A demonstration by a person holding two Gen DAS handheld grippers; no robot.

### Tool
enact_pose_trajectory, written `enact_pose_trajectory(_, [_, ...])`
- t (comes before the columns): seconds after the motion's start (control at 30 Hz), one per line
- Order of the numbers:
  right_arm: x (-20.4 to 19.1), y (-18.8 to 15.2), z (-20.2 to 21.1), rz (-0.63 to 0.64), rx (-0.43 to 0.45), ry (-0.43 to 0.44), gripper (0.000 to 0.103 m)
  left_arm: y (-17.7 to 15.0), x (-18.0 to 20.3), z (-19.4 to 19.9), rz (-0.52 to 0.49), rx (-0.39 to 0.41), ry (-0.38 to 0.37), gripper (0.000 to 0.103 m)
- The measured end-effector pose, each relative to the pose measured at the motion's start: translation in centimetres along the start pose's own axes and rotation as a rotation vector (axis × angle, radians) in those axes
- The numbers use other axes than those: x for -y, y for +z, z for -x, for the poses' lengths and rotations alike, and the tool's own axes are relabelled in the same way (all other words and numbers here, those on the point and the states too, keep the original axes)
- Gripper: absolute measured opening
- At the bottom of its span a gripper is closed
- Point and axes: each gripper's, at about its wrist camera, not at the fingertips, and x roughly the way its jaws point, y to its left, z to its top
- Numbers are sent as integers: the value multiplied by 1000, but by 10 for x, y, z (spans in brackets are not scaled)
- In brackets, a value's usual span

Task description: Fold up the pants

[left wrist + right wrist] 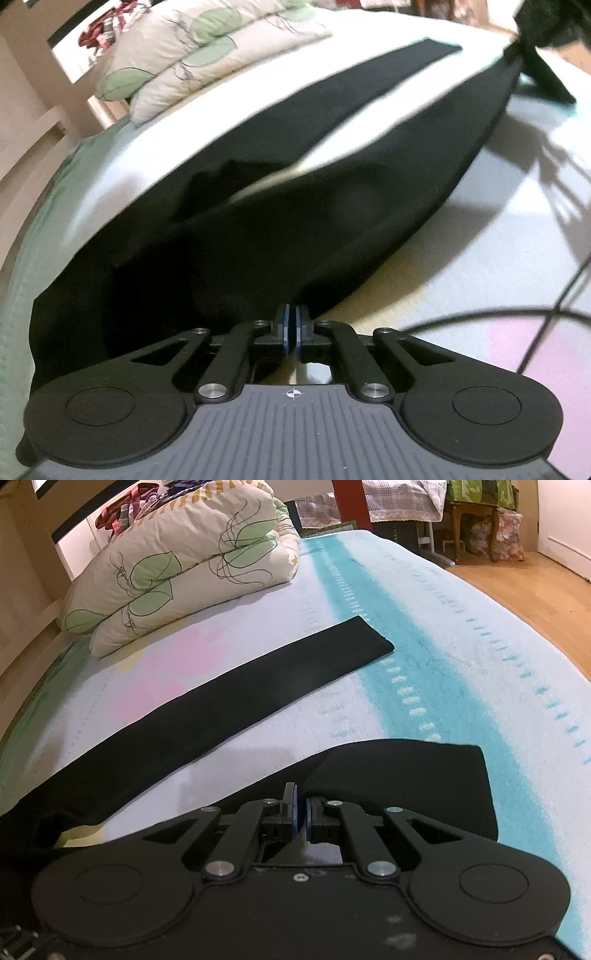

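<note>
Both grippers are clamped down and the fold is only just starting. The left gripper [291, 325] has its jaws pinched nearly together on a bunch of the black pants [295, 206], at the edge nearest the camera. Over on the right wrist view, the right gripper [300, 812] is closed just as tight on the end of one leg [406, 775], at about six o'clock on the bed [461, 646].

The other leg [229, 690] lies flat, running from eight o'clock up to one o'clock across the blanket. So the legs are apart, nothing is stacked yet; I'd judge the held leg must come over onto the flat one, and the lengthwise folds are all left to do.

Around them: a folded quilt [177, 576] with green leaves sits at eleven o'clock, near the flat leg's far end but not touching it. It could crowd the fold if the cloth swings that way. A thin cable [546, 295] crosses the left view at four o'clock, apart from the cloth.
</note>
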Motion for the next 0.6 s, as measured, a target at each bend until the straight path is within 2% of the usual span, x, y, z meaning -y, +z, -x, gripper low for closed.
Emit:
enact_pose_trajectory(0.1, [0, 4, 2, 17, 1, -4, 6, 11, -18, 12, 29, 54, 13, 4])
enact_pose_trajectory(0.27, [-3, 12, 1, 46, 2, -6, 6, 40, -43, 15, 16, 95, 20, 4])
enact_pose_trajectory(0.4, [-4, 22, -3, 42, 10, 1, 6, 61, -62, -2, 38, 80, -12, 4])
enact_pose_trajectory(0.6, [-20, 47, -20, 98, 14, 3, 6, 75, -78, -3, 49, 73, -20, 4])
